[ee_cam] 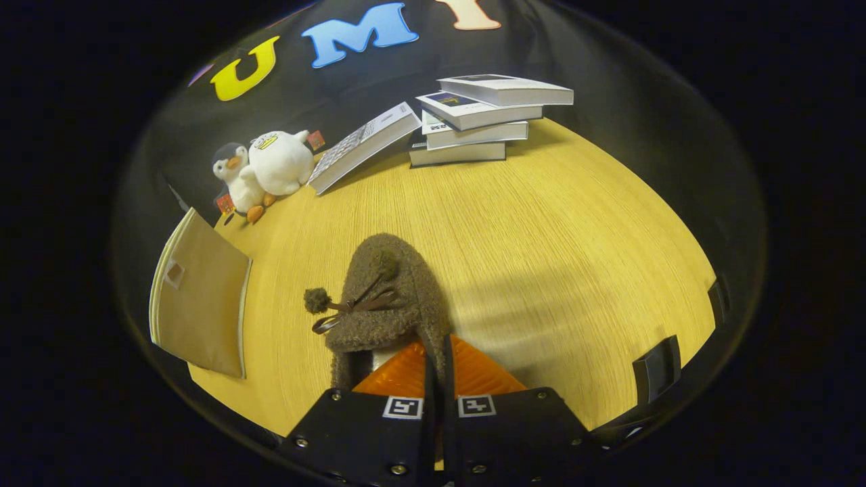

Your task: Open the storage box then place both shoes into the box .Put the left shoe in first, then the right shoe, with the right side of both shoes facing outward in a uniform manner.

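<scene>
A brown fuzzy shoe [389, 297] with a dark ribbon bow and small pom-poms lies just ahead of my fingers, its toe pointing away over the wooden table [541, 257]. My gripper [438, 348] is shut on the shoe, pinching the right wall of its opening between both fingers. I cannot tell whether the sole rests on the table or hangs just above it. The beige fabric storage box [199, 297] stands to the left of the shoe; one flat side with a small tab faces me and its inside is hidden.
A stack of books [480, 122] sits at the far edge of the table, with one book [362, 145] leaning against it. Two plush toys, a penguin [233, 177] and a white one [279, 162], stand at the far left beyond the box.
</scene>
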### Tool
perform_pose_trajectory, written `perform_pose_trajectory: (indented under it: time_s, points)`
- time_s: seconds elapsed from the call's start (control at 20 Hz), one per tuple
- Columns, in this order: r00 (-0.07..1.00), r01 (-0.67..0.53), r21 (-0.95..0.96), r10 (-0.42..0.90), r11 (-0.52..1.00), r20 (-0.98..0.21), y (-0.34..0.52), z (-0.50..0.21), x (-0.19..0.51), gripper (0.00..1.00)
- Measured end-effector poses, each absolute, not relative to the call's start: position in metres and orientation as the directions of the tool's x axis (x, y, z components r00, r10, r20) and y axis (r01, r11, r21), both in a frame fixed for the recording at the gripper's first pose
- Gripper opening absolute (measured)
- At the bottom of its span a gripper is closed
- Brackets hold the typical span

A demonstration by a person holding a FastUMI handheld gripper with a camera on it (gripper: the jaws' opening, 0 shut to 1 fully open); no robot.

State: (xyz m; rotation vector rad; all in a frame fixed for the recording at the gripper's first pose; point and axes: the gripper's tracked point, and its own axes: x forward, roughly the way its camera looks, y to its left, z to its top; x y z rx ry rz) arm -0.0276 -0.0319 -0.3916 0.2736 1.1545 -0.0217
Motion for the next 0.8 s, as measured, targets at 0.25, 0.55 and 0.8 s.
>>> perform_pose_trajectory:
  time_s: [0.25,0.55,0.8]
  points:
    - [0.436,0.212,0.278,0.164,0.937,-0.885,-0.008,-0.354,-0.011,0.05]
    - [0.487,0.205,0.35,0.214,0.914,-0.847,0.038,-0.3,0.013,0.05]
    - [0.509,0.183,0.384,0.246,0.905,-0.825,0.08,-0.266,0.028,0.05]
